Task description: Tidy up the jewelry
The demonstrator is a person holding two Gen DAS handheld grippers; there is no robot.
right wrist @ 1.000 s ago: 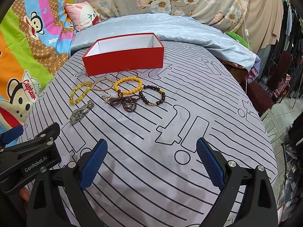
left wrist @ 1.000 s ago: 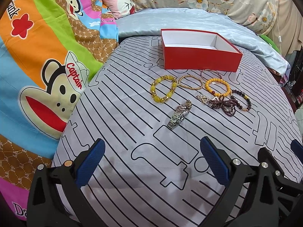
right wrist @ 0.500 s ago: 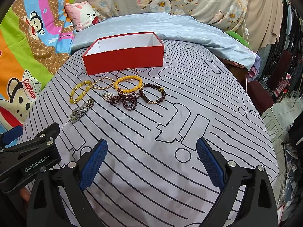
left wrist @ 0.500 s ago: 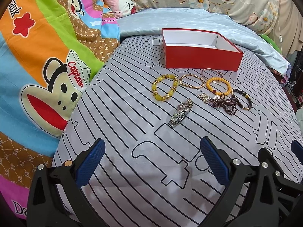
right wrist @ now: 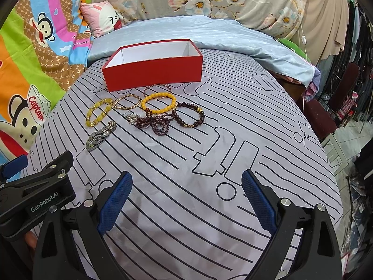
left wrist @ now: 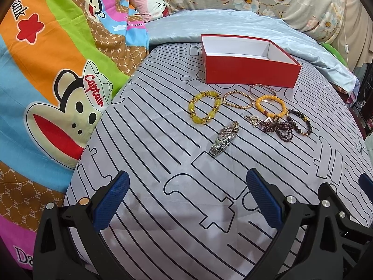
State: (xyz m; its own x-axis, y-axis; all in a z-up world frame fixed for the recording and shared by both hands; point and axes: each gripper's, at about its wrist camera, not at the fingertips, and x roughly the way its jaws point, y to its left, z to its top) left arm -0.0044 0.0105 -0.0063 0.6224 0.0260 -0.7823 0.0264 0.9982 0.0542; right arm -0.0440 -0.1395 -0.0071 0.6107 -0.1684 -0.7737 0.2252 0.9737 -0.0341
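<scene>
Jewelry (left wrist: 249,114) clusters beside red box (left wrist: 249,72); bare sheet (right wrist: 186,163) before both tongs (left wrist: 186,200) (right wrist: 186,200), spread wide, empty.

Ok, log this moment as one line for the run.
stage: before first pick | left gripper: open, empty | right gripper: open, empty | bracelets and watch: on bedspread | red box: empty

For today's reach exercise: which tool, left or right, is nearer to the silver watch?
Left. The left tool sits almost straight behind the silver watch; the right tool is farther off to the watch's right.
</scene>
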